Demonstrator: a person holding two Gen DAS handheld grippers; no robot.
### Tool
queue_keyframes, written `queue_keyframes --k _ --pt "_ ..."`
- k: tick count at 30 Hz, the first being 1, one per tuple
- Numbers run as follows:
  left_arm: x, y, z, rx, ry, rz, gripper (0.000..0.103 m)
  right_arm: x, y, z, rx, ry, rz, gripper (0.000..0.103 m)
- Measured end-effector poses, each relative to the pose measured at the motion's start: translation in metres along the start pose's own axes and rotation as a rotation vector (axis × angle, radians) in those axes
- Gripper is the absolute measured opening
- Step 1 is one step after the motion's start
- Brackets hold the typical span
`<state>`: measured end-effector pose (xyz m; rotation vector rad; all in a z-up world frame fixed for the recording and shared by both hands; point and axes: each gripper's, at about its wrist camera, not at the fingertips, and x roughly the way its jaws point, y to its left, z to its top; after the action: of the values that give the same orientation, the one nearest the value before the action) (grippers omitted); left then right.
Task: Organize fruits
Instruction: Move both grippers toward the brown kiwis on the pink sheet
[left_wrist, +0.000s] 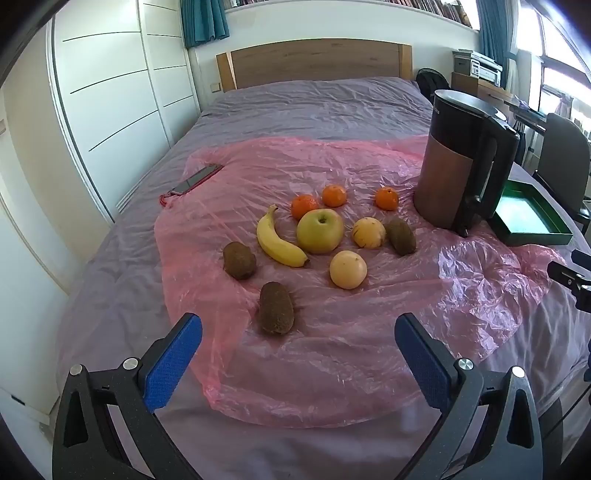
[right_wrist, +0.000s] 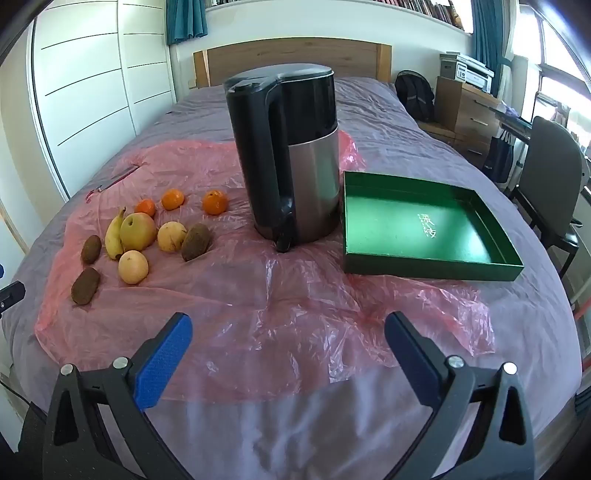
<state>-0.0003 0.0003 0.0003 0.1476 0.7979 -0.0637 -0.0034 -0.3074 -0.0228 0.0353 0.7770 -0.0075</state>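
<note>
On the bed's pink plastic sheet (left_wrist: 369, 350), my left gripper (left_wrist: 298, 328) and right gripper (right_wrist: 288, 328) gape empty; approach the nearest fuzzy brown kiwi (left_wrist: 276, 313) squarely (green cardboard tray (right_wrist: 432, 264) waits).

Right wrist view: lower centre, bare pink plastic sheet (right_wrist: 295, 314) w/ nothing on it, open path. Kettle (right_wrist: 288, 158) stands tall mid-frame, blocking btwn fruit cluster (right_wrist: 147, 236) at left and green tray (right_wrist: 424, 229) at right. Tray interior empty. Fruits packed close, narrow gaps.
</note>
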Motion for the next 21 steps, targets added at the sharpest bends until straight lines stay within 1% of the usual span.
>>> queue_keyframes --k 9,10,11,14,15,21 --pt "-0.005 0.003 0.003 -0.008 0.001 0.002 0.102 -0.004 -0.001 -0.001 0.0 0.001 -0.008 0.103" --pt "-0.005 0.001 0.003 -0.009 0.0 0.004 0.102 -0.004 -0.003 -0.001 0.015 0.002 -0.003 0.103" --pt "-0.006 0.001 0.004 -0.011 -0.001 0.001 0.102 -0.005 -0.006 -0.001 0.02 0.0 0.003 0.103" --pt "-0.008 0.0 0.005 -0.018 -0.013 -0.026 0.102 -0.007 -0.001 0.001 0.02 -0.002 0.002 0.103" --pt "-0.009 -0.001 0.006 -0.018 -0.017 -0.028 0.102 -0.004 -0.006 -0.005 0.038 -0.008 0.009 0.103" --pt "-0.009 -0.005 0.006 -0.009 -0.011 -0.031 0.102 -0.006 -0.005 -0.005 0.046 -0.015 0.013 0.103"
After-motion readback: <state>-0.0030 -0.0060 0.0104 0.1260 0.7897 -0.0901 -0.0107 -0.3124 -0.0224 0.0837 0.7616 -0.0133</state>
